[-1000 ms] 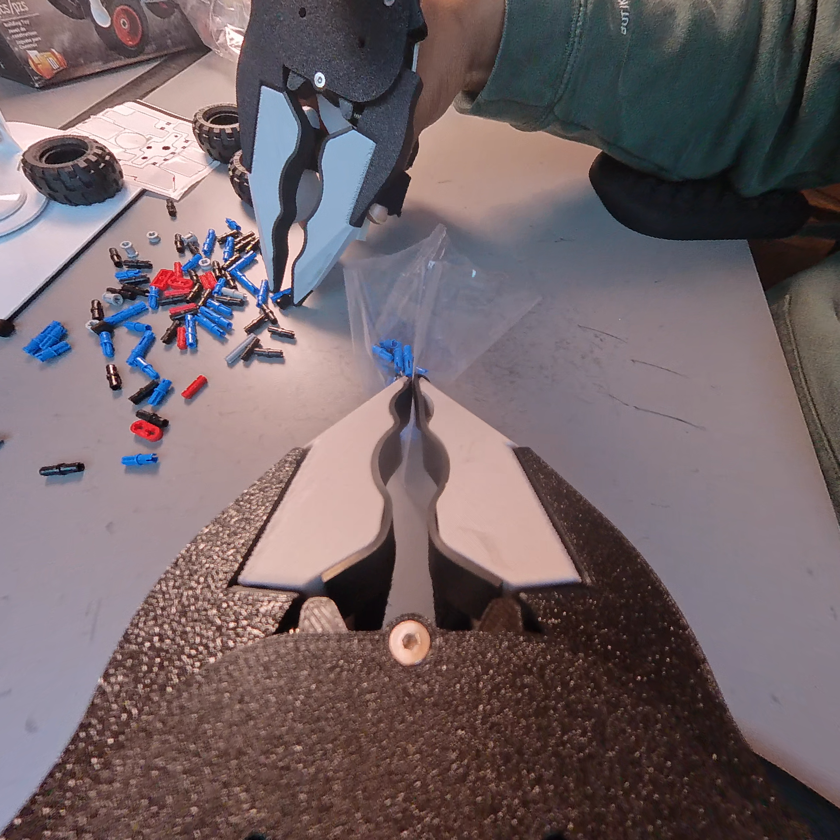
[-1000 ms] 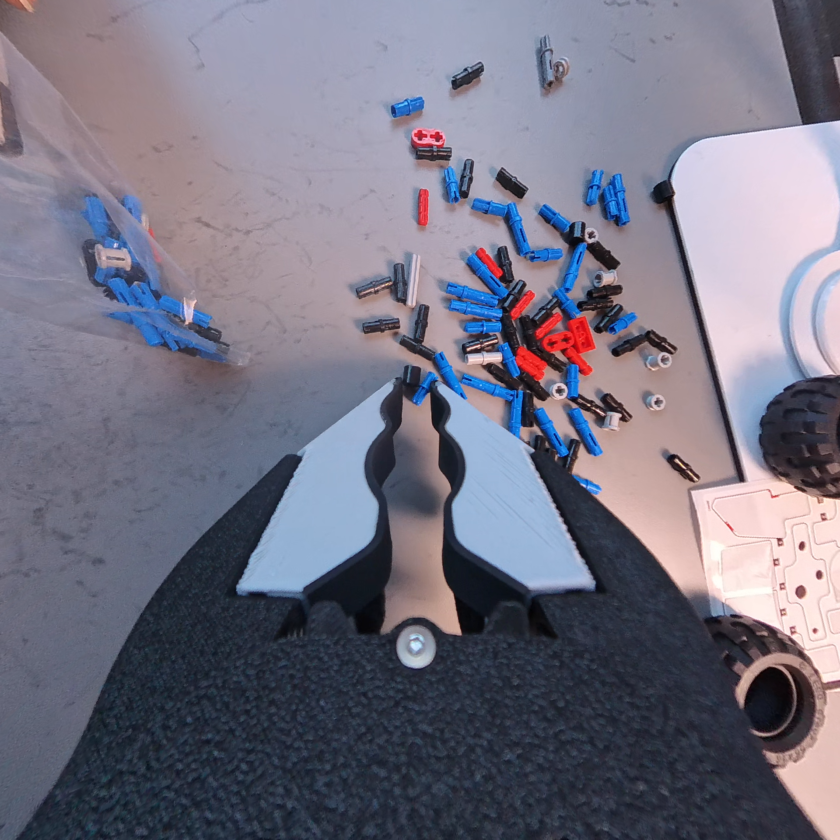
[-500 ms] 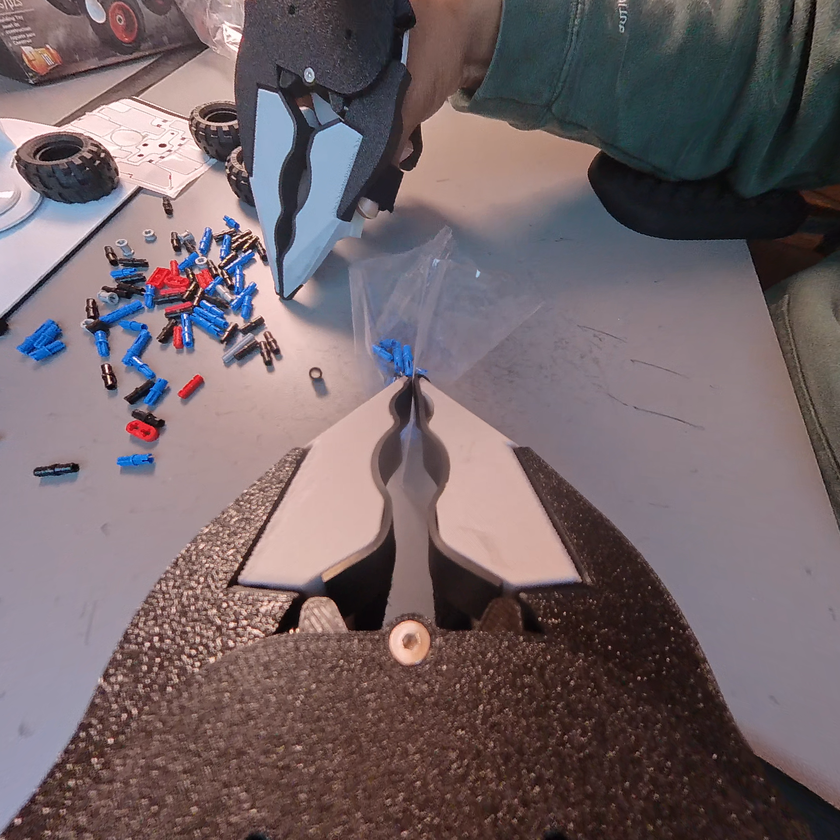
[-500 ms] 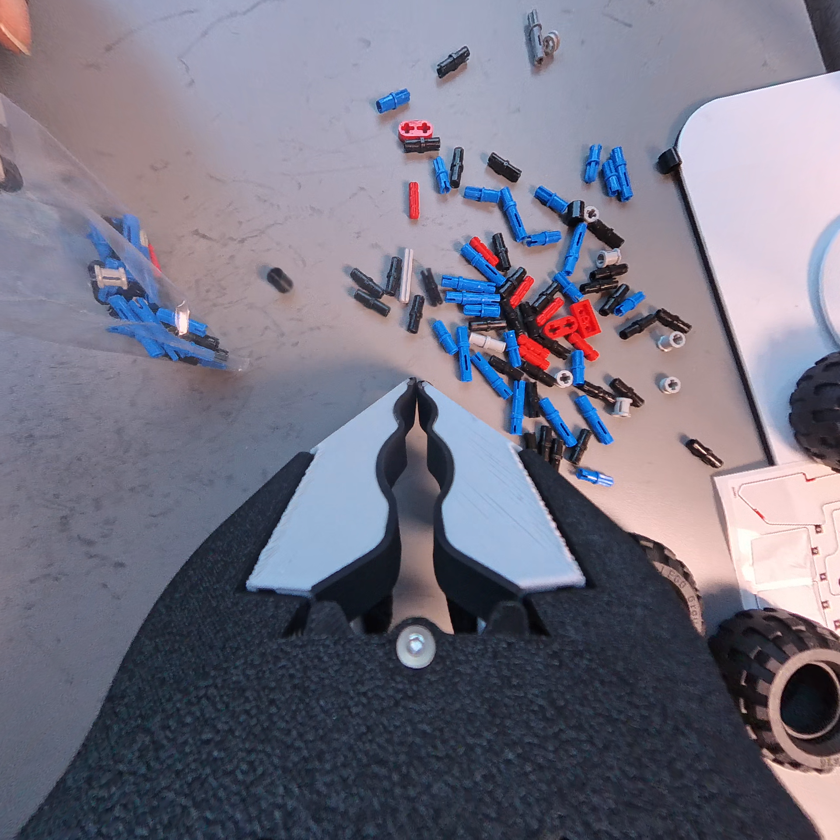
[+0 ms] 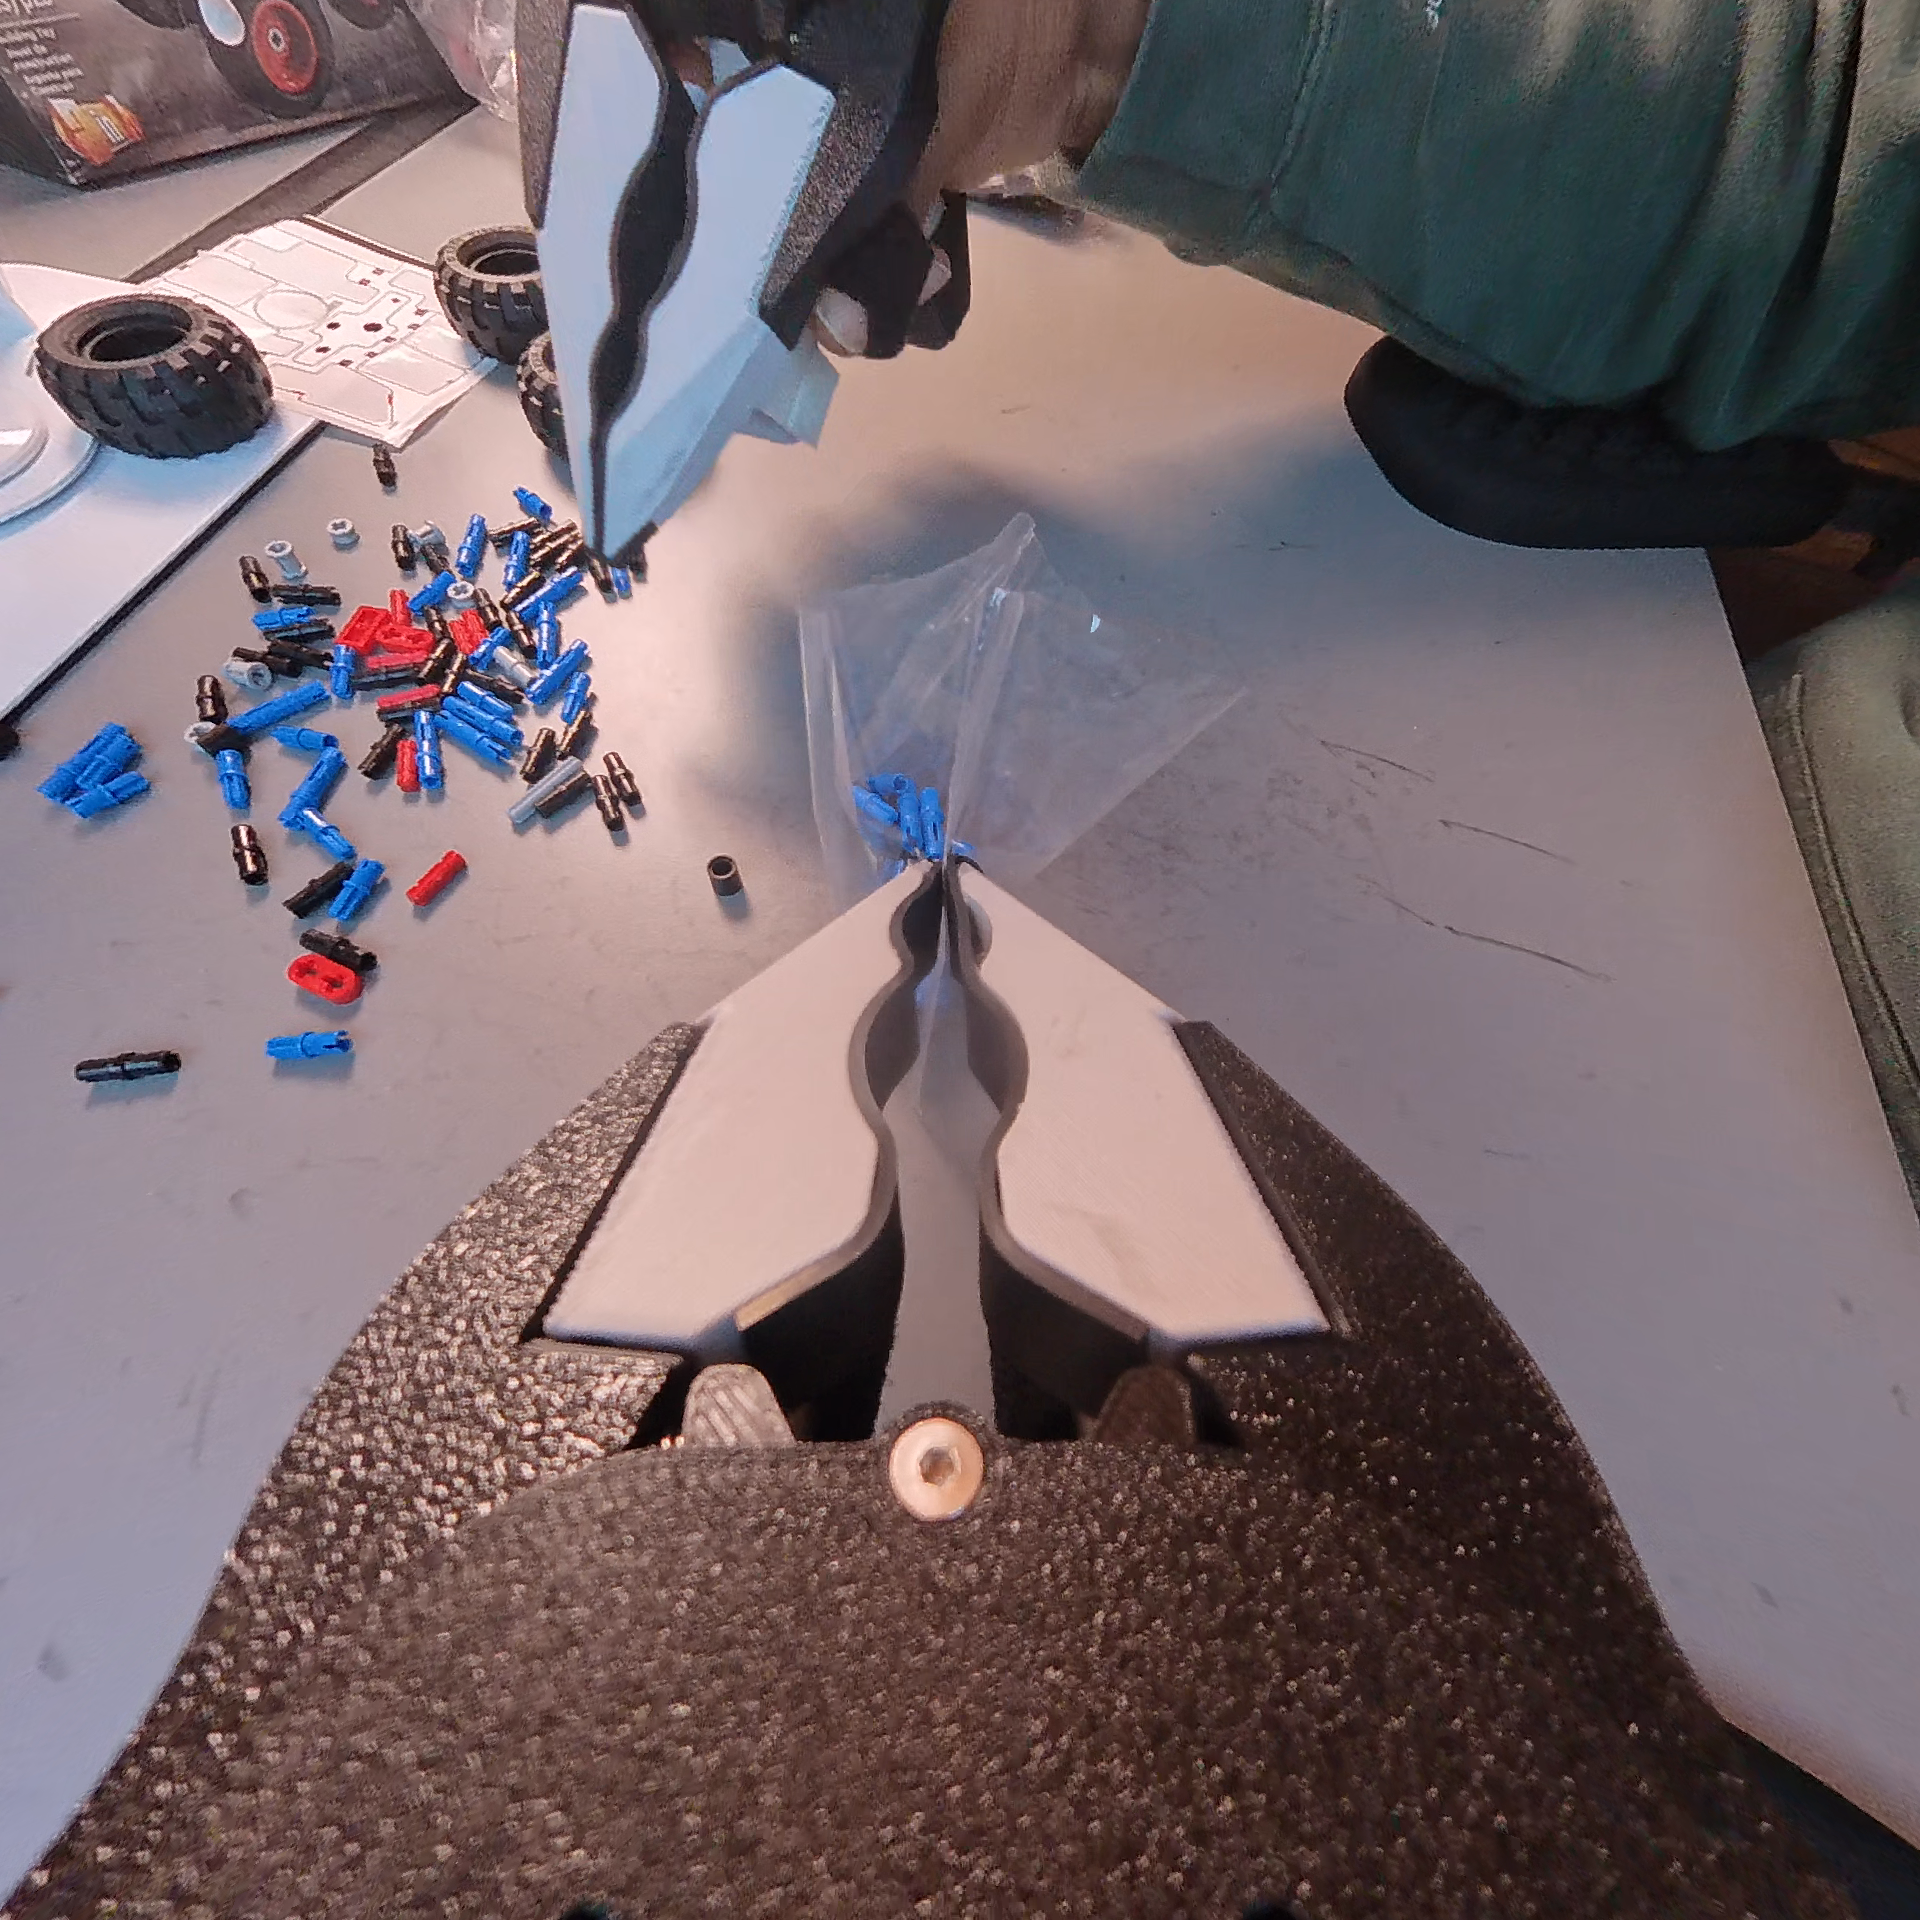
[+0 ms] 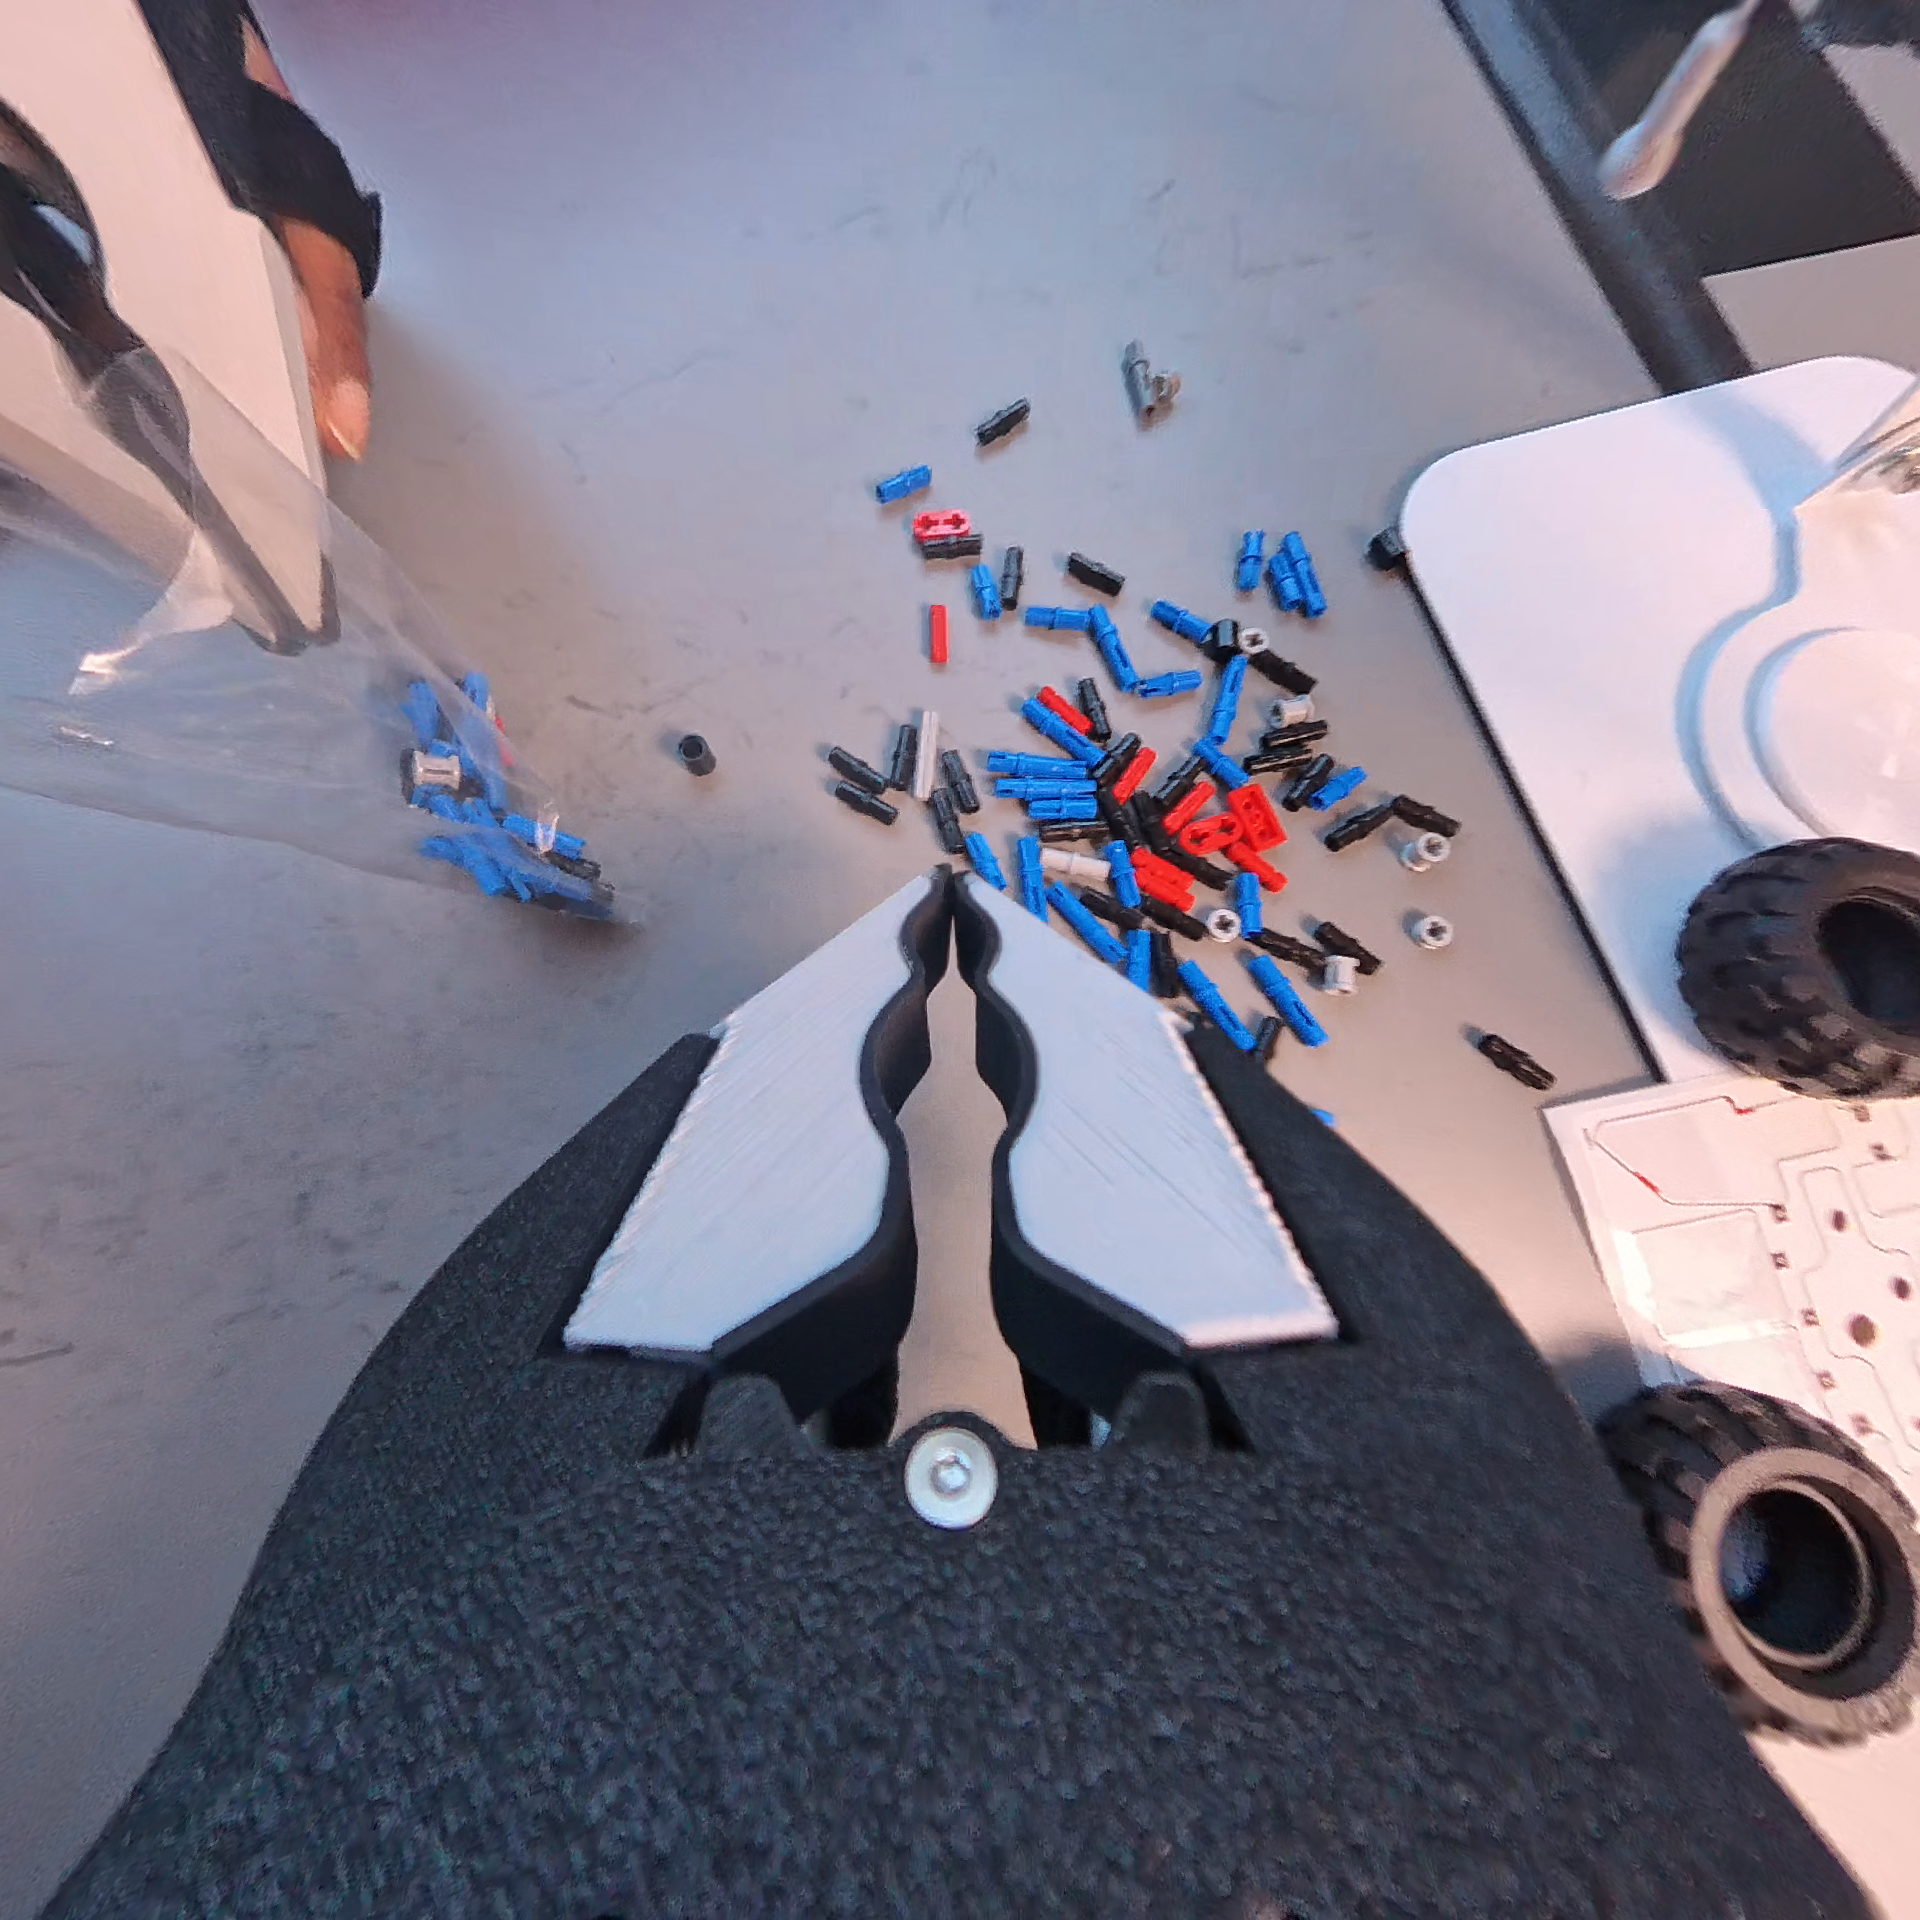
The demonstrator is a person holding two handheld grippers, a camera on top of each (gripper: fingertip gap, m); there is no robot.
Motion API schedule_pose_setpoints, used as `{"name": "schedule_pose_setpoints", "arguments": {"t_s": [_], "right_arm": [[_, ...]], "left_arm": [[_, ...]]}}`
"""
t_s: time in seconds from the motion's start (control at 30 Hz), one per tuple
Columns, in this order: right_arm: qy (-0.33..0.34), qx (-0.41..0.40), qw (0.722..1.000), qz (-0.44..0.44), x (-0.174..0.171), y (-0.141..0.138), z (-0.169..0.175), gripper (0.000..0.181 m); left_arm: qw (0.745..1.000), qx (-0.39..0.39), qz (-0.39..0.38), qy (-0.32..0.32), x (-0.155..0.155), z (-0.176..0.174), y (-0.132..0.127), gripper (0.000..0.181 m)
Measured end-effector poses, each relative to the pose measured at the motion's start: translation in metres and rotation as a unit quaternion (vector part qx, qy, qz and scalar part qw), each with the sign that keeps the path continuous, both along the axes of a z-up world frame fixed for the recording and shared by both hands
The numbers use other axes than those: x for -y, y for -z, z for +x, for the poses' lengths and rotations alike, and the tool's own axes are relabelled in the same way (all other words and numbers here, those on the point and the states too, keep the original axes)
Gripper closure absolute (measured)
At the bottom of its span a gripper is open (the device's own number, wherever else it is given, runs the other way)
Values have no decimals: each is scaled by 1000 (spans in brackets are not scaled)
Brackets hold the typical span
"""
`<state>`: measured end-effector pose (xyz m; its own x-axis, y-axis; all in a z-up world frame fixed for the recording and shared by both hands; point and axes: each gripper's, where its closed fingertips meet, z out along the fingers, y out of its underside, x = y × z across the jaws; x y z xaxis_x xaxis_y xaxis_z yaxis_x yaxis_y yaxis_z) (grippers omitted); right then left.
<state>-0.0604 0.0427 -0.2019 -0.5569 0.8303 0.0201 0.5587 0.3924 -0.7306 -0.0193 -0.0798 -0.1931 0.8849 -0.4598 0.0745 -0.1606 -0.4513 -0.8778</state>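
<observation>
Left gripper [image 5: 943,883] pinches the crinkly clear plastic bag [image 5: 997,686], keeping its blue pins bunched. Right gripper [image 6: 952,883], tips pressed together and empty, hangs beside the scattered blue, black and red plastic pins [image 6: 1122,800].

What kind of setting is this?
Probably a hobby or work table used for a toy-vehicle building kit: loose plastic connector pins on a grey tabletop, rubber toy tyres, a sticker sheet and the kit box.
</observation>
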Motion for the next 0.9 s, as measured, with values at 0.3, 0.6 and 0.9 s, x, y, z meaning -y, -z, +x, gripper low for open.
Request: {"name": "schedule_pose_setpoints", "arguments": {"t_s": [0.3,0.6,0.9], "right_arm": [[18,31,996,82,-15,33,-14,175],[-15,29,998,57,-1,24,-14,178],[-192,-65,979,1,94,-65,29,178]], "left_arm": [[1000,0,-2,0,-1,2,2,181],[1000,6,-1,-8,-1,-2,0,181],[1000,13,-1,-27,-4,-8,0,181]]}}
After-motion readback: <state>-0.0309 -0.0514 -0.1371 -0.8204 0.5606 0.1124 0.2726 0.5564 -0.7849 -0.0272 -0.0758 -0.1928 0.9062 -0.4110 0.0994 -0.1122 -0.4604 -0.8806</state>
